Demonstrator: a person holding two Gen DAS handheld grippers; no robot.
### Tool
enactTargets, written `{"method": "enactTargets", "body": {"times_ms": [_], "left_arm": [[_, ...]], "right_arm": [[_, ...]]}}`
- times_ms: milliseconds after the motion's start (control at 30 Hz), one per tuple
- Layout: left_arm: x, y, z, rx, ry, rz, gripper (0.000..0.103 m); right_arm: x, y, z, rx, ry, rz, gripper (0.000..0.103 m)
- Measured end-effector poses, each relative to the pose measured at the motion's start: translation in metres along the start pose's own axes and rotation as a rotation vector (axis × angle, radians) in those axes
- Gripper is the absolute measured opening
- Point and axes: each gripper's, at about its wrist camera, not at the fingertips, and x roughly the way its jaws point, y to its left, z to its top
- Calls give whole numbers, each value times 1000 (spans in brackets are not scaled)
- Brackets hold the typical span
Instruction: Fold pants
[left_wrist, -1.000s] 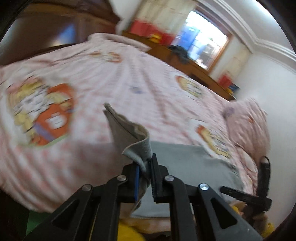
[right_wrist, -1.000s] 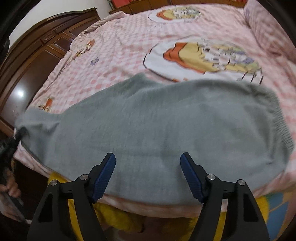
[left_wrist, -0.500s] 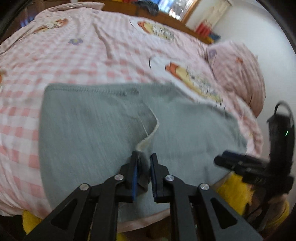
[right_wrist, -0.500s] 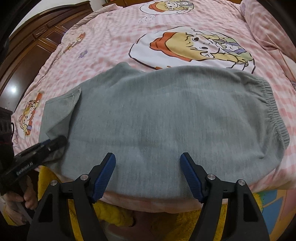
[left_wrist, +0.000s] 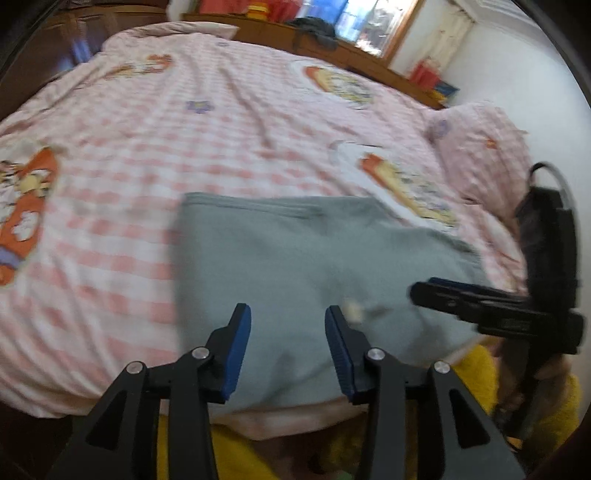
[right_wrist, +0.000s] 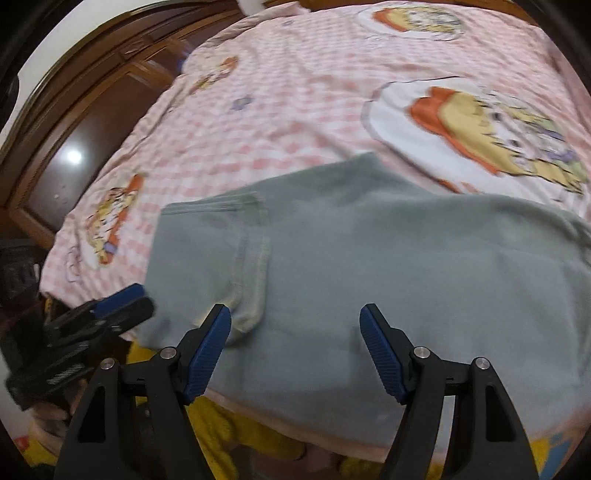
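Observation:
The grey pants (left_wrist: 295, 258) lie flat near the front edge of the bed, with the leg end folded over onto the rest; the folded hem (right_wrist: 251, 280) shows in the right wrist view, where the pants (right_wrist: 406, 266) fill the near bed. My left gripper (left_wrist: 288, 314) is open and empty just above the pants' near edge. My right gripper (right_wrist: 295, 317) is open and empty over the near edge, right of the folded hem. Each gripper shows in the other's view: the right one (left_wrist: 480, 299) and the left one (right_wrist: 103, 314).
The bed has a pink checked cover (left_wrist: 184, 147) with cartoon prints (right_wrist: 498, 136). A pink pillow (left_wrist: 484, 147) lies at the right. A dark wooden wardrobe (right_wrist: 74, 122) stands left of the bed. A wooden ledge and window (left_wrist: 351, 33) are behind it.
My left gripper carried the pants' leg end over onto the rest, then opened and let it go. The right gripper stayed open near the front edge.

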Motion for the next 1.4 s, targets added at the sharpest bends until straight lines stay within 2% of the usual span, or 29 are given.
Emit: {"method": "enactTargets", "body": {"times_ms": [67,167,300,567,767,933,1067,1333,1400], "left_arm": [[4,7,-1,-9,8,46,43],[9,16,-5,-26,15,49,43],[14,17,-7,-18,24,61,43],[18,20,-8,-47,39,51,44],[20,19,-9,-46,42,59,44],[21,20,-9,-48,43,59,44],[20,22,-9,-54,43,52,44],[4,30,-11,-80,22,49,44],[-3,32,-14,-84,14,34,49]], "right_arm": [[10,9,3,-9,19,34,75],[26,18,6,-18,54,71,74],[41,24,7,-26,85,72,74],[47,36,8,-41,84,73,72],[54,45,7,-66,89,58,54],[57,55,6,-106,84,27,33],[54,56,4,-127,58,3,9],[17,52,10,-63,-49,108,5],[6,54,11,-55,-76,124,5]]}}
